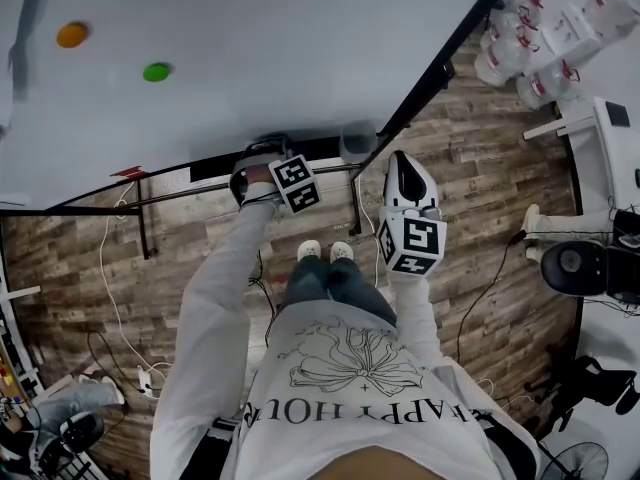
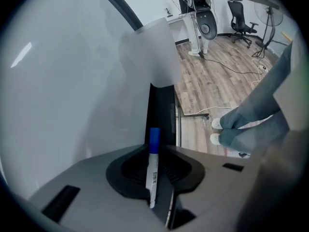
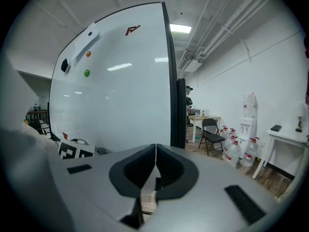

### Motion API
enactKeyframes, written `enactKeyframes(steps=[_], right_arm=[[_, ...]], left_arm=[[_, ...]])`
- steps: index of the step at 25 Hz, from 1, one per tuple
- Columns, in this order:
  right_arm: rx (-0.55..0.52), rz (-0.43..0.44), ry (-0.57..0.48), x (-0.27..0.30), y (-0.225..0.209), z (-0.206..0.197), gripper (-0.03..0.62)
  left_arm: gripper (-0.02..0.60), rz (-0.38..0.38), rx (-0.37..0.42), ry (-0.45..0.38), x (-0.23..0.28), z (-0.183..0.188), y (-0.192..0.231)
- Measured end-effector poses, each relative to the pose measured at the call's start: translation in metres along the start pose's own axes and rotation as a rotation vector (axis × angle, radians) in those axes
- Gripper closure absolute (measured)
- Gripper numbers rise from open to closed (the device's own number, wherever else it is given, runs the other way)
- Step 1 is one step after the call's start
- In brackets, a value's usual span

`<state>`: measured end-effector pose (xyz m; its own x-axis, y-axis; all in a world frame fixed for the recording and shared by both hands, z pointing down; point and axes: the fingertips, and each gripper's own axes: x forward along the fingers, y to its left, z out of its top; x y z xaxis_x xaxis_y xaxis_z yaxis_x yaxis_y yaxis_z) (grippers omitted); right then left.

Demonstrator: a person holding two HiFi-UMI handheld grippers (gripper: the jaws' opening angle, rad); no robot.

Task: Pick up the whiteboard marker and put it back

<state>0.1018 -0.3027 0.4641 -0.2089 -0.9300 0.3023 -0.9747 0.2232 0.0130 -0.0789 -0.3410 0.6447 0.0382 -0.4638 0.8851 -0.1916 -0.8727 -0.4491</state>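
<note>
A whiteboard marker (image 2: 153, 168) with a white barrel and blue cap stands between the jaws of my left gripper (image 2: 155, 178), which is shut on it, cap pointing away toward the whiteboard's lower frame. In the head view the left gripper (image 1: 262, 168) is at the whiteboard's bottom edge, by the tray rail (image 1: 330, 148); the marker is hidden there. My right gripper (image 3: 155, 170) is shut with nothing in it, held a little right of the left one and back from the board (image 3: 120, 91). Seen from the head camera, the right gripper (image 1: 405, 183) hangs over the wood floor.
The whiteboard (image 1: 250, 58) carries an orange magnet (image 1: 71, 35) and a green magnet (image 1: 156, 71). Its metal stand legs (image 1: 145, 228) rest on the wood floor. Water jugs (image 1: 520, 53), a white table (image 1: 600, 138), a folding chair (image 3: 211, 129) and cables (image 1: 110, 298) lie around.
</note>
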Motion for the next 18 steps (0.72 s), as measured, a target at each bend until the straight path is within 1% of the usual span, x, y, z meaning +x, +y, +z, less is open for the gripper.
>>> enactKeyframes(steps=[4, 10, 12, 18], right_arm=[[0.004, -0.006, 0.004, 0.001, -0.002, -0.002, 0.588], [0.009, -0.013, 0.010, 0.001, -0.003, -0.005, 0.588], [0.012, -0.015, 0.012, 0.001, -0.004, -0.007, 0.588], [0.011, -0.013, 0.007, -0.001, -0.001, -0.004, 0.588]], left_arm=[[0.518, 0.010, 0.023, 0.012, 0.002, -0.001, 0.000], [0.522, 0.020, 0.029, 0.008, 0.003, 0.000, 0.001], [0.523, 0.024, 0.016, -0.003, 0.003, 0.001, 0.002], [0.525, 0.073, -0.064, -0.073, -0.014, 0.005, 0.009]])
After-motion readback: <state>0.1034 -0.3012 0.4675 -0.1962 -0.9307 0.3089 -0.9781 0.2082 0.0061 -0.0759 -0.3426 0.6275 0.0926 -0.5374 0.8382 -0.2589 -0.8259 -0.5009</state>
